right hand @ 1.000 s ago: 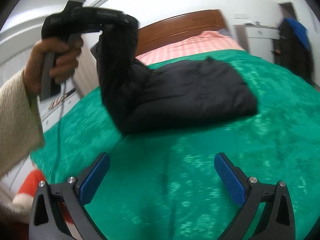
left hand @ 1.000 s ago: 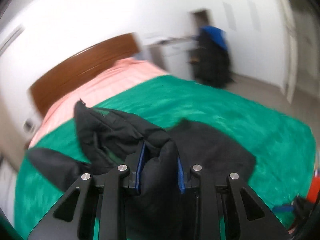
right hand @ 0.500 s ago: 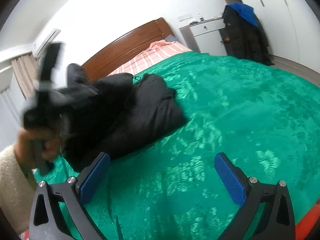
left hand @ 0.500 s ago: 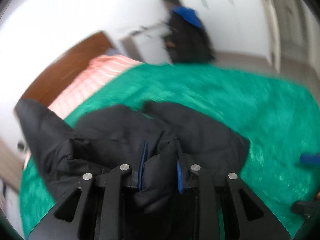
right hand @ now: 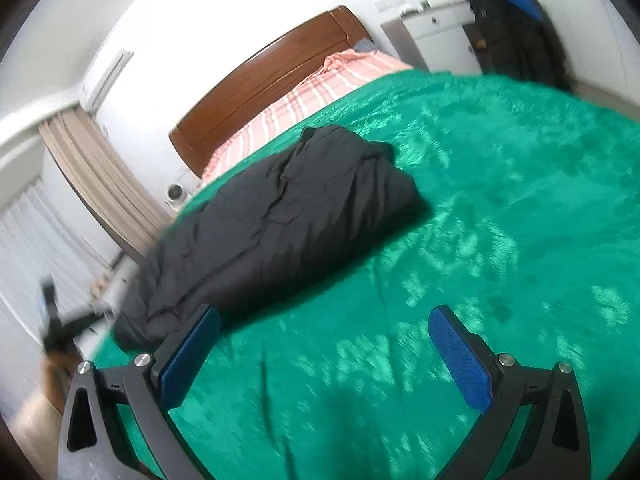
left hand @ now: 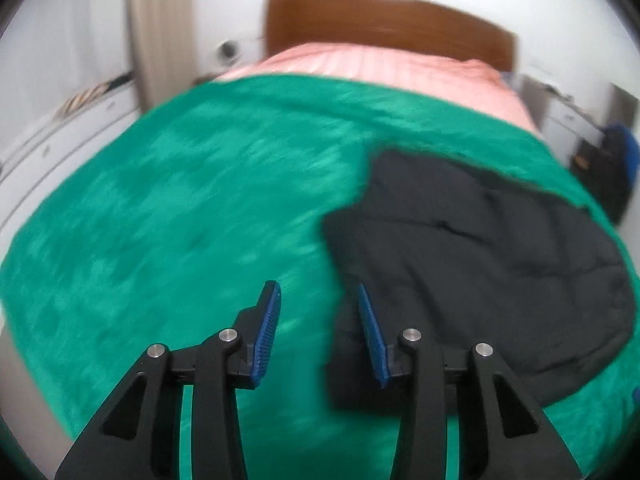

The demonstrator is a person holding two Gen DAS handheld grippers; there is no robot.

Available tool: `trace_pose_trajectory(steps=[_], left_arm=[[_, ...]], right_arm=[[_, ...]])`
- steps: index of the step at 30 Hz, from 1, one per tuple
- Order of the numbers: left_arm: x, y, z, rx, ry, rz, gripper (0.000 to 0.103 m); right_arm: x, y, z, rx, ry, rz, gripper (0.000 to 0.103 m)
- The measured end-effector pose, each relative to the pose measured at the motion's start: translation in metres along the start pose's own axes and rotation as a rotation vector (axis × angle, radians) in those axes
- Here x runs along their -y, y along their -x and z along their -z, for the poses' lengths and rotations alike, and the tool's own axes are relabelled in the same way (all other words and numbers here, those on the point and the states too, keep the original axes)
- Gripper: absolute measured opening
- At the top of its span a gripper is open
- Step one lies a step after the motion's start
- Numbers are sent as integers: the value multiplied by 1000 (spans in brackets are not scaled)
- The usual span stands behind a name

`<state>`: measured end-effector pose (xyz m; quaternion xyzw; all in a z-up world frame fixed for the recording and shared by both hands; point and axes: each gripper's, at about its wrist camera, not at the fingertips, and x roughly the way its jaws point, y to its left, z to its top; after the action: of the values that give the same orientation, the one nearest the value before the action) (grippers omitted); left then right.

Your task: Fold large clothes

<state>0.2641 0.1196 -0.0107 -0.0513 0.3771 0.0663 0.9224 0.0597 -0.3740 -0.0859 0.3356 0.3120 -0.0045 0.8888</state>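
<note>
Black padded jacket (right hand: 276, 216) lies folded on the green bedspread (right hand: 500, 208). Left gripper (left hand: 318, 308) angles downward beside it, jaws opening, empty. Right gripper (right hand: 324, 328) hovers wide apart, holding nothing.

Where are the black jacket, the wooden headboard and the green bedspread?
black jacket (right hand: 280, 216), right wrist view, middle of the folded bundle.
wooden headboard (left hand: 384, 20), left wrist view, centre of the panel.
green bedspread (right hand: 500, 208), right wrist view, bare patch right of the jacket.
</note>
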Motion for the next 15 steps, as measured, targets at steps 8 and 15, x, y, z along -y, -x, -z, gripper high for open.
trace_pose_trajectory(steps=[8,15], left_arm=[[54,42,-12,151,-99,165,50],[204,-37,-18,10,-310,286,54]], right_arm=[[39,-81,-62,-116,-221,-102,102],[41,-116,-78,-121,-280,-106,102]])
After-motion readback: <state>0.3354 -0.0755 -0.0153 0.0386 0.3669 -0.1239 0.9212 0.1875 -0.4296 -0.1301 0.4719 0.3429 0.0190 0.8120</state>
